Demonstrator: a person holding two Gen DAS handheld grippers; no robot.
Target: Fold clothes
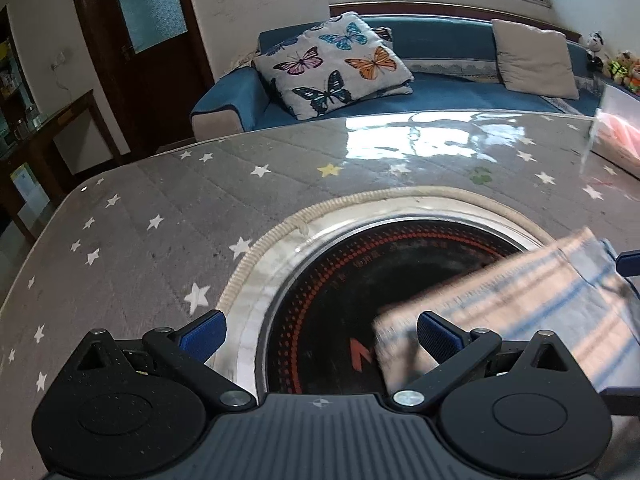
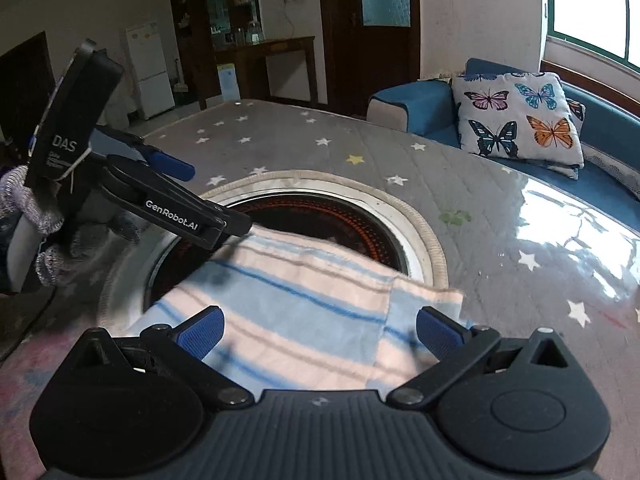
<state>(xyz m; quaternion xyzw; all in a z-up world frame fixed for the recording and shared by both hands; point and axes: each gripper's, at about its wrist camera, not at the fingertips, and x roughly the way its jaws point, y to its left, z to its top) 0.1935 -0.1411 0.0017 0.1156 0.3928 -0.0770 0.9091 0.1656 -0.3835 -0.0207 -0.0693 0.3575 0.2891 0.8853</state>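
Lying at the centre of the right wrist frame, the striped cloth (image 2: 304, 312) drapes over the table's (image 2: 500, 248) round black burner (image 2: 320, 220), both left gripper (image 1: 320, 336) and right gripper (image 2: 320, 332) jaws spread, grasping nothing.

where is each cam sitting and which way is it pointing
Left wrist: on the left gripper, low over the table, facing the sofa and window; its own open fingers show, the cloth at right.
Right wrist: on the right gripper, over the cloth, facing the door; its open fingers, the left gripper and a gloved hand show.
Shared: cloth, cooktop, butterfly pillow.
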